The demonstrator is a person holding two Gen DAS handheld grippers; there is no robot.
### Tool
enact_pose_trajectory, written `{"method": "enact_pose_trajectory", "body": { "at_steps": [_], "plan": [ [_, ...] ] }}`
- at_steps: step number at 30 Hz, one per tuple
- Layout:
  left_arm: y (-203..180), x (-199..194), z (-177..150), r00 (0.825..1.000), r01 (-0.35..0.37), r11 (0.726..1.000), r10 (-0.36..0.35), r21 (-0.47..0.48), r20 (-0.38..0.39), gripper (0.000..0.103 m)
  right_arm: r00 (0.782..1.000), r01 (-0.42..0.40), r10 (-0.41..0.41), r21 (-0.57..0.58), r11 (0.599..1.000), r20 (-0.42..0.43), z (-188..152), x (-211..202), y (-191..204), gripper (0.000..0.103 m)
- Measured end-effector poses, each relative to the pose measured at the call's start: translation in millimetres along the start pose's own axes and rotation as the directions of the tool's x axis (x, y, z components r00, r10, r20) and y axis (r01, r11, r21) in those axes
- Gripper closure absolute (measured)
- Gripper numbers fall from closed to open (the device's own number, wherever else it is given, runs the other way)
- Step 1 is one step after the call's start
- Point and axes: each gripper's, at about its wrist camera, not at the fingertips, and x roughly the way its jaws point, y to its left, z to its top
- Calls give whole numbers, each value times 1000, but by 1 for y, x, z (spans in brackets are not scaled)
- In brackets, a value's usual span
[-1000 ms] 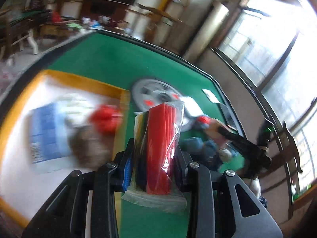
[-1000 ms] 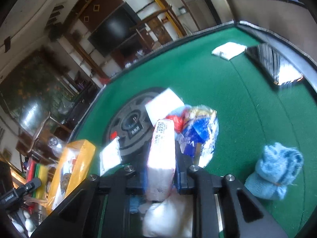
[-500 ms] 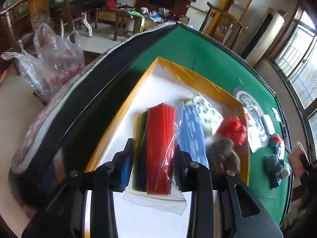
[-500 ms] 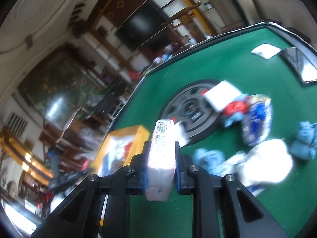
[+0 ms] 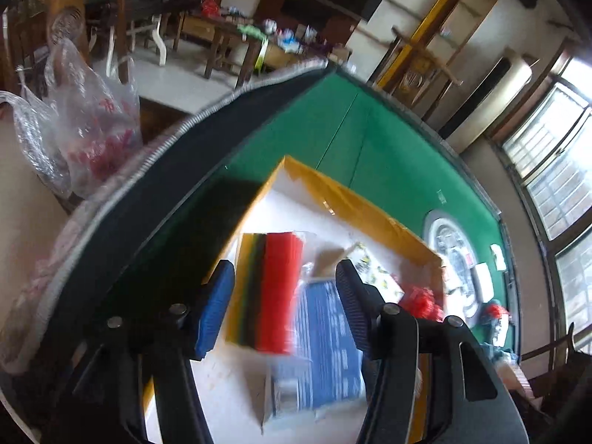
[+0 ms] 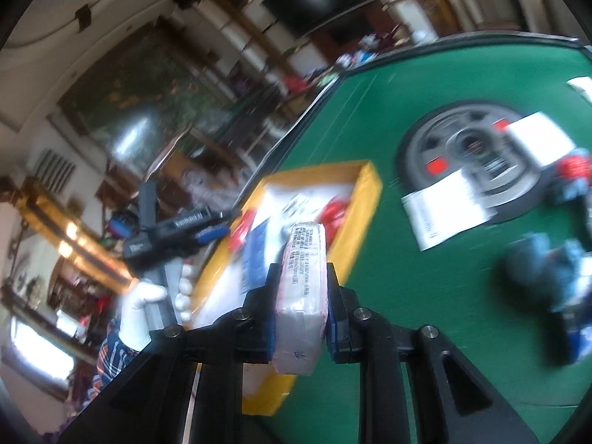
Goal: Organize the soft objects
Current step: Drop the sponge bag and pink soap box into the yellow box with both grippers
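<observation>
My left gripper (image 5: 285, 277) is open above the yellow box (image 5: 355, 194). The clear bag of red, green and yellow sheets (image 5: 270, 292) lies loose in the box beneath the jaws, beside a blue packet (image 5: 329, 344), a patterned pack (image 5: 373, 270) and a red soft thing (image 5: 421, 301). My right gripper (image 6: 301, 288) is shut on a white wrapped tissue pack (image 6: 301, 296), held above the green table beside the yellow box (image 6: 364, 199). The left gripper (image 6: 185, 222) shows in the right wrist view over the box's far side.
A grey weight plate (image 6: 473, 155) with white cards on it lies on the green felt table (image 6: 425, 288). Blue cloth bundles (image 6: 547, 270) and a red-blue item (image 6: 573, 174) lie at the right. Plastic bags (image 5: 85, 125) sit off the table's left edge.
My left gripper has opened and let the bag of coloured sheets drop into the yellow box. My right gripper has carried the tissue pack left, closer to the box.
</observation>
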Motion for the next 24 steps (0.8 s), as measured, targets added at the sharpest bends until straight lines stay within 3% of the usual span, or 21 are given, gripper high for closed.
{"method": "enact_pose_trajectory", "body": {
  "at_steps": [4,8,14,19,21,24],
  "plan": [
    [15,-44,-22,995,89,996,-87,-22,50,42,988,-85,83,-9,996,-131,-6,48,21,84],
    [28,-75,-41,988,128,992,-127,-10,91,42,948,-168,165,10,986,-274,-14,104,45,84],
    [49,-102,-61,983,116,993,-111,-24,144,41,901,-164,143,-16,986,-410,-17,182,80,84],
    [61,-110,-73,980,114,992,-103,-56,168,37,895,-118,90,-38,992,-437,-7,213,82,81],
    [62,-111,-78,976,123,990,-107,-72,189,37,906,-61,25,-70,996,-423,0,214,78,75],
    [60,-112,-88,971,131,987,-109,-92,212,35,924,3,-46,-112,994,-380,15,210,73,75]
  ]
}}
